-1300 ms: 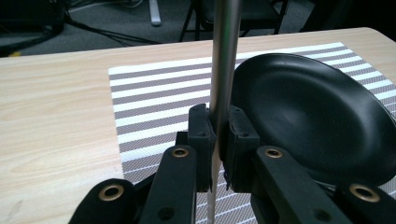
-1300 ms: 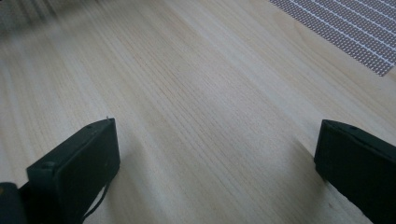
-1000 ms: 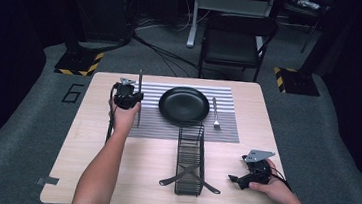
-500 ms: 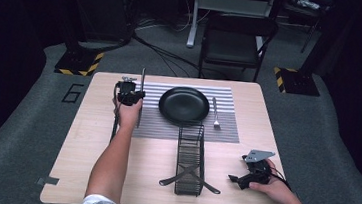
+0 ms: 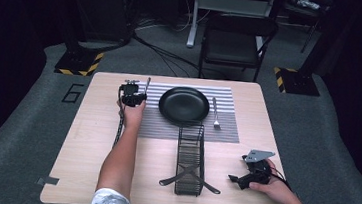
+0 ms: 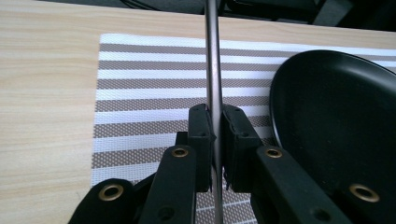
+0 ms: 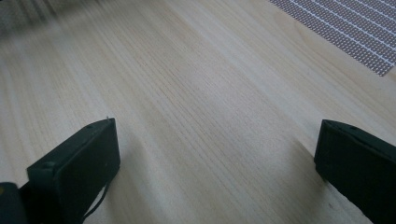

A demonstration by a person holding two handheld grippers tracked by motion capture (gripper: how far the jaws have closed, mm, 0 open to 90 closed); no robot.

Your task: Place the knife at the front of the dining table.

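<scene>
Two grippers are in our hands, and the work sits with the left gripper [image 5: 135, 96], near the far left part of the counter [image 5: 90, 138], over the left end of the striped placemat [image 5: 164, 129]. Its jaws are clamped together on the thin metal handle of a piece of cutlery [image 6: 213, 70], which runs straight away from the jaws toward the far edge; we cannot tell whether it is a knife or a spoon, since its working end is cut off at the top of the left gripper view. Just beside it on the mat is the black plate [image 5: 184, 105], with a fork [image 5: 215, 114] on the plate's other side. We judge the main risk to be the narrow handle swivelling or sliding in the pinch, because so little of it is caught between the pads; it could then land crooked or half off the mat. Setting it down too close could also knock it against the plate's rim. Our right gripper [image 5: 238, 179] rests near the near right corner, jaws wide apart over bare wood, holding nothing, well away from the wire rack [image 5: 190, 158].
</scene>
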